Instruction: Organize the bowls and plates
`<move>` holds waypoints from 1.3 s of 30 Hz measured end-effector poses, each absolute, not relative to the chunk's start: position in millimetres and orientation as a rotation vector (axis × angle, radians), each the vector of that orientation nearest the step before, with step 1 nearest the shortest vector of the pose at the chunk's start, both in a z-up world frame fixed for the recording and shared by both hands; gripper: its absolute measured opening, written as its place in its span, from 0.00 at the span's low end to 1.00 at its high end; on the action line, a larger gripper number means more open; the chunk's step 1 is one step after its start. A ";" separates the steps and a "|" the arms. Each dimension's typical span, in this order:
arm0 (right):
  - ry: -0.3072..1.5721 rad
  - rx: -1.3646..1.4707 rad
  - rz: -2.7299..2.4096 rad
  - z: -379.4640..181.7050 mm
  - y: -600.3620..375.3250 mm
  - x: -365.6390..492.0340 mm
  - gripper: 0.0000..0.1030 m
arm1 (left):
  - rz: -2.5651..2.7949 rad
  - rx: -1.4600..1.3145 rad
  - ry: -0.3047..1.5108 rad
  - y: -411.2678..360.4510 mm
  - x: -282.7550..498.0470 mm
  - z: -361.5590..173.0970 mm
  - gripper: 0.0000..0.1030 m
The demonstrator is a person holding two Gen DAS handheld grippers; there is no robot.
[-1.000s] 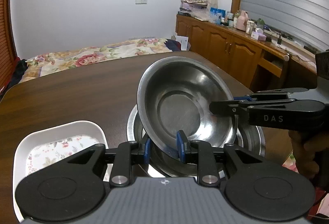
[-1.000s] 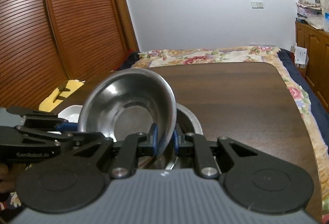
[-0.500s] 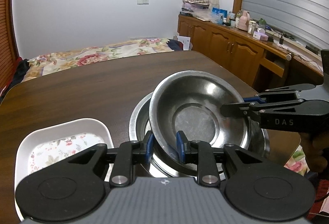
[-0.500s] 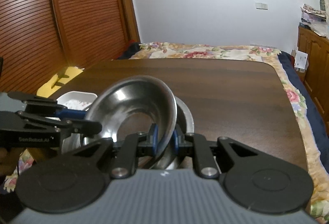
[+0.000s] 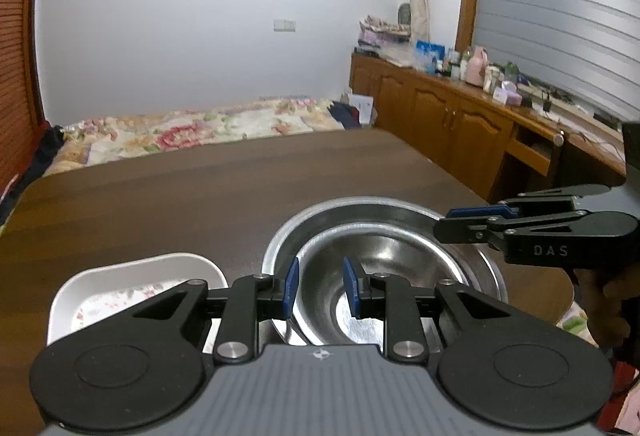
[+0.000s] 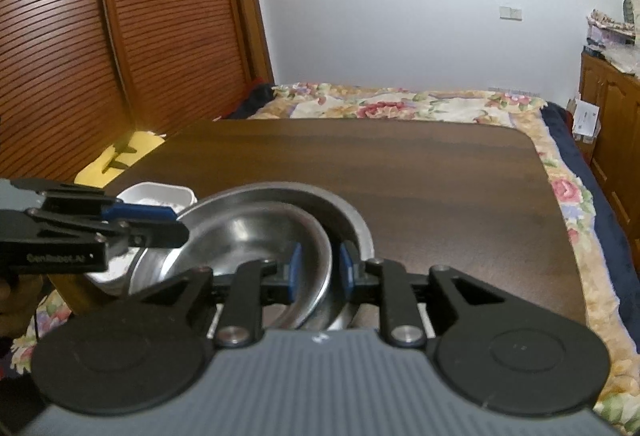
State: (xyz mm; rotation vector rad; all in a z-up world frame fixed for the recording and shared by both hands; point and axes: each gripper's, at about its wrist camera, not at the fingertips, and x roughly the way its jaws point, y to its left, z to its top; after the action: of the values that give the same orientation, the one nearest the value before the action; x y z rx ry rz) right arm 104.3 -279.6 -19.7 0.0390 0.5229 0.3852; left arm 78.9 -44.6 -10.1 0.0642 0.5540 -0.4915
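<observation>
A small steel bowl (image 5: 384,268) lies nested inside a larger steel bowl (image 5: 360,209) on the dark wooden table (image 5: 180,203). My left gripper (image 5: 319,286) is open, its blue pads straddling the small bowl's near rim. My right gripper (image 6: 319,268) is open too, its pads either side of the small bowl's (image 6: 256,232) rim, inside the large bowl (image 6: 352,220). Each gripper shows in the other's view: the right one (image 5: 472,222) at the bowls' far right, the left one (image 6: 160,222) at their left. A white floral dish (image 5: 132,288) sits left of the bowls.
The white dish also shows in the right wrist view (image 6: 158,193). A bed with a floral cover (image 6: 400,105) lies beyond the table. Wooden cabinets (image 5: 460,127) with clutter stand to the right. A slatted wooden door (image 6: 80,47) is on the left.
The small bowl, held tilted above the large bowl, was lowered into it and now lies flat. Both grippers opened and let go of its rim.
</observation>
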 end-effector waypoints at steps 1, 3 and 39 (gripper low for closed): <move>0.512 0.045 0.381 -18.8 -280.5 102.3 0.22 | -0.485 0.061 0.543 -44.1 78.1 -9.3 0.27; 0.483 0.059 0.367 -17.7 -282.1 97.0 0.24 | -0.468 0.057 0.524 -43.2 77.9 -9.0 0.35; 0.409 0.166 0.284 -61.2 -281.4 95.7 0.61 | -0.427 0.047 0.561 -46.6 83.3 -45.0 0.58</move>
State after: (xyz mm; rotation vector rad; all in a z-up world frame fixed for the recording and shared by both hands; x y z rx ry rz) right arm 95.7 -281.4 -61.2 0.1658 0.4095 0.2837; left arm 83.3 -46.6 -45.0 0.0473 0.5613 -0.4265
